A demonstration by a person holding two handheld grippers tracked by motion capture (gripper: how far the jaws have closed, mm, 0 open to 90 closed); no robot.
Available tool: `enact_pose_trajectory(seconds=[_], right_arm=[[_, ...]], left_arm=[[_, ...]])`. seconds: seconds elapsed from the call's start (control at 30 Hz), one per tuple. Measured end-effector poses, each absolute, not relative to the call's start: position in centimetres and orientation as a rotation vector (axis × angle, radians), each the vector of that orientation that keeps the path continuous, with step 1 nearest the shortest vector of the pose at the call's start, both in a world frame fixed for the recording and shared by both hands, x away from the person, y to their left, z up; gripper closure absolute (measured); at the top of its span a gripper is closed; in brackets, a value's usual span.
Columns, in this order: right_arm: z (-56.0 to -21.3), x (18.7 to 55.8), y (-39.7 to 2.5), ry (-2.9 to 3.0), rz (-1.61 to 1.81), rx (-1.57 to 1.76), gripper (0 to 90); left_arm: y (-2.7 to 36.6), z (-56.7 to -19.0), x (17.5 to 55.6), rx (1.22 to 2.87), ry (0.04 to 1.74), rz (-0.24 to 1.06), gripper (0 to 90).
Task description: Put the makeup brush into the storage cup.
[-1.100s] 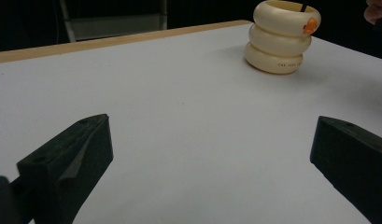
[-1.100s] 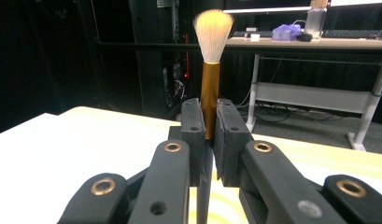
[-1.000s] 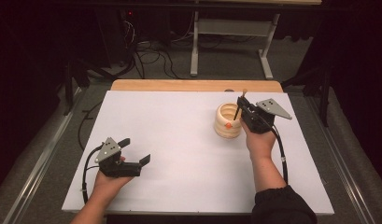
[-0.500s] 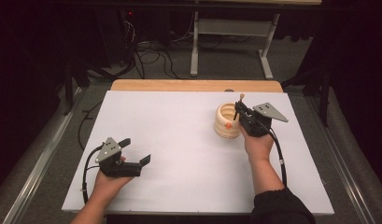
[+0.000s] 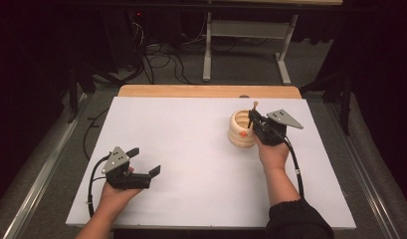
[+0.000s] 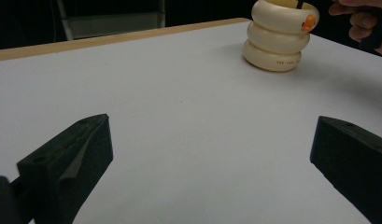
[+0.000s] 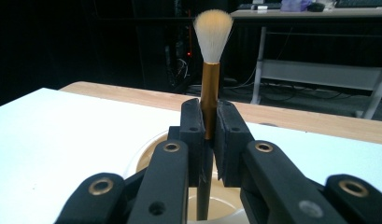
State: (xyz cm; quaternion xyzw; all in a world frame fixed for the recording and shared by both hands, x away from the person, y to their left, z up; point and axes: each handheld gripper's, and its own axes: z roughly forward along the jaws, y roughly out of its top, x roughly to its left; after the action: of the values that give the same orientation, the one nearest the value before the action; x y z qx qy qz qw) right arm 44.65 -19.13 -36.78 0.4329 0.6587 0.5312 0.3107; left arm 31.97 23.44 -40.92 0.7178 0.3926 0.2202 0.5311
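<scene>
From the high view, the right gripper [image 5: 253,121] sits at the near-right rim of the cream ringed holder [image 5: 239,130], far right on the white surface [image 5: 191,149], and it is much the nearer of the two hands; the brush [image 5: 253,110] stands close to upright in its fingers, bristle end up, with the lower handle dropping into the holder's mouth. The left gripper [image 5: 145,162] rests well apart at the near-left of the surface, its fingers spread wide and holding nothing. In the left gripper view, both black fingers [image 6: 67,163] stand far apart over bare white surface, and the holder [image 6: 278,35] lies well ahead and to the right, with the other hand just beside it. In the right gripper view, the fingers [image 7: 193,135] are clamped together on the brush's golden ferrule and dark handle [image 7: 209,98], white bristles on top, the long axis vertical, and the handle's lower end hangs inside the holder's opening [image 7: 151,154]. I judge the coming move turns on that vertical line staying over the opening.
</scene>
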Motion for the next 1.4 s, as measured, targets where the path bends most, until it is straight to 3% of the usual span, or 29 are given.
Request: enact_pose_trajectory(seconds=[0.17,0.53,1.27,1.4], right_arm=[[-36.8,45.0,-18.9,1.756,1.404,1.160,58.1],[-36.6,44.9,-19.1,1.752,1.402,1.167,45.6],[-36.0,44.1,-19.4,1.788,1.401,1.173,2.0],[-36.0,43.9,-19.6,1.804,1.400,1.175,1.1]], left_arm=[[23.5,-40.9,32.0,1.712,0.938,0.525,0.0],[23.4,-41.0,32.0,1.711,0.938,0.525,0.0],[23.3,-40.9,32.1,1.717,0.935,0.526,0.1],[23.2,-40.9,32.1,1.719,0.933,0.529,0.0]])
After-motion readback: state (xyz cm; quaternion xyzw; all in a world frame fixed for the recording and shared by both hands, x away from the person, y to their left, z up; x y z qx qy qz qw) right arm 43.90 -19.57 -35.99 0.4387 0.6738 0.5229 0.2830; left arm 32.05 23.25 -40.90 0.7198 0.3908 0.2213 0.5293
